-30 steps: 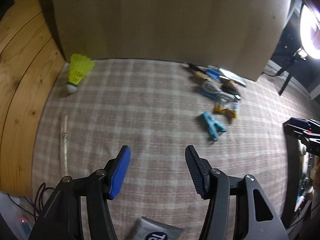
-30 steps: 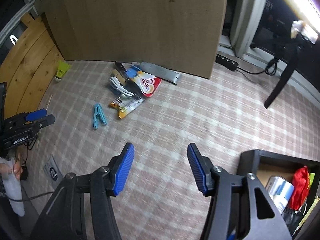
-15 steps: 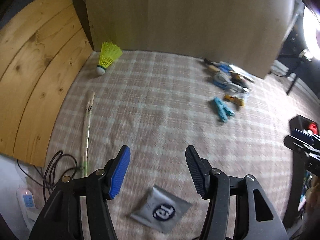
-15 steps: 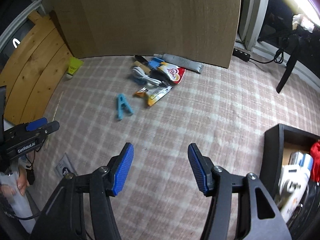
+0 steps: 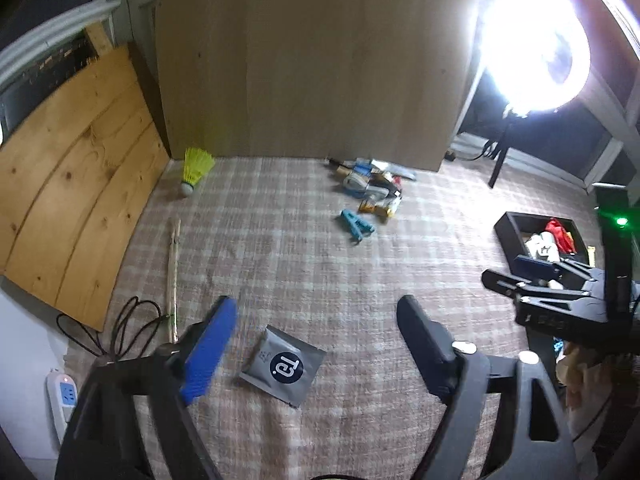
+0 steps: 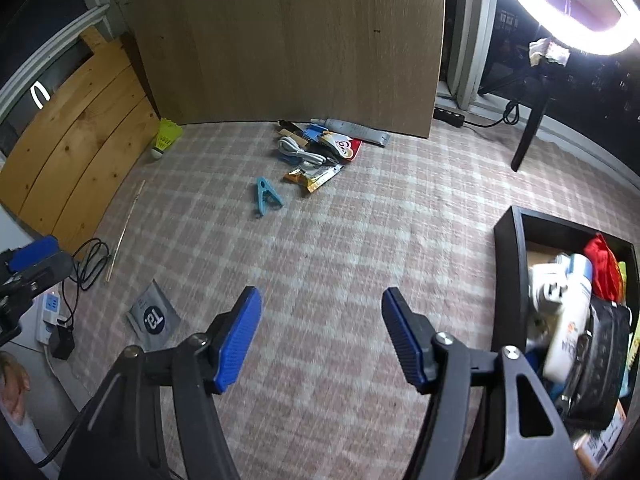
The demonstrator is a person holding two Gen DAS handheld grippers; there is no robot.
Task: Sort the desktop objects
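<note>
Surface: checked cloth (image 5: 304,264), wood panel behind.
Left gripper (image 5: 316,320): jaws just opened wide, nothing between them; grey sachet (image 5: 283,361) lies just below.
Right gripper (image 6: 320,320): jaws just spread, empty.
Black box (image 6: 505,280): at 3 o'clock, part filled.
Advice: straddle the sachet's 2 long edges, pinch low.
</note>
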